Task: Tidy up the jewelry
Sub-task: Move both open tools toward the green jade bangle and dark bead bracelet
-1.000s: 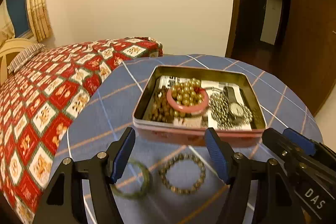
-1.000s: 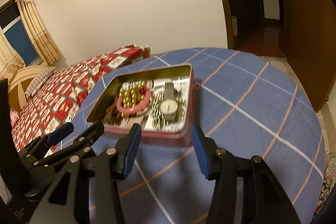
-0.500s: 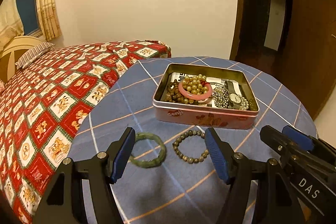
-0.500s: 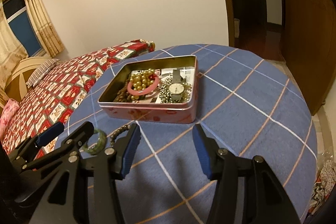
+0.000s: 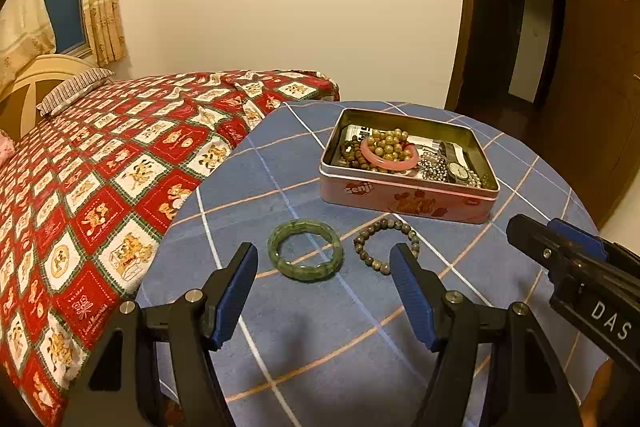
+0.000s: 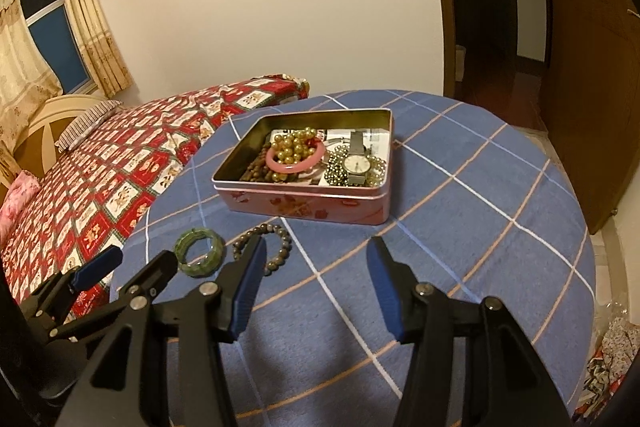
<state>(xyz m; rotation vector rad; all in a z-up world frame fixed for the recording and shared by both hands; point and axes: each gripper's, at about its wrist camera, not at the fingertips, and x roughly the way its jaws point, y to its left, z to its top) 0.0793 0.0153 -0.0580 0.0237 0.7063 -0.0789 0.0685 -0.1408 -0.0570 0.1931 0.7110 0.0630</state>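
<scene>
**Two bracelets lay outside the tin, both grippers empty**

From the left wrist camera, the left gripper stood wide open above the near part of the round table, which was covered in a blue cloth with white and orange lines. Nothing was held between its blue-padded fingers. Just beyond the fingertips a green bangle lay flat on the cloth, and close beside it to the right, apart from it, lay a bracelet of dark grey-brown beads. Behind the two stood an open pink tin, its lid off. Inside it were a pink bangle with a heap of golden beads within its ring, brown beads at the left, and a wristwatch lying on a silvery bead chain at the right. The right gripper reached in from the right edge. A bed with a red patterned cover stood to the left of the table.

From the right wrist camera, the right gripper was likewise spread wide and held nothing, hovering over bare cloth in front of the tin. The green bangle and the bead bracelet lay to its left, the bracelet partly hidden behind the left finger. The left gripper showed at the lower left, near the bangle. The watch and pink bangle rested side by side in the tin.
</scene>
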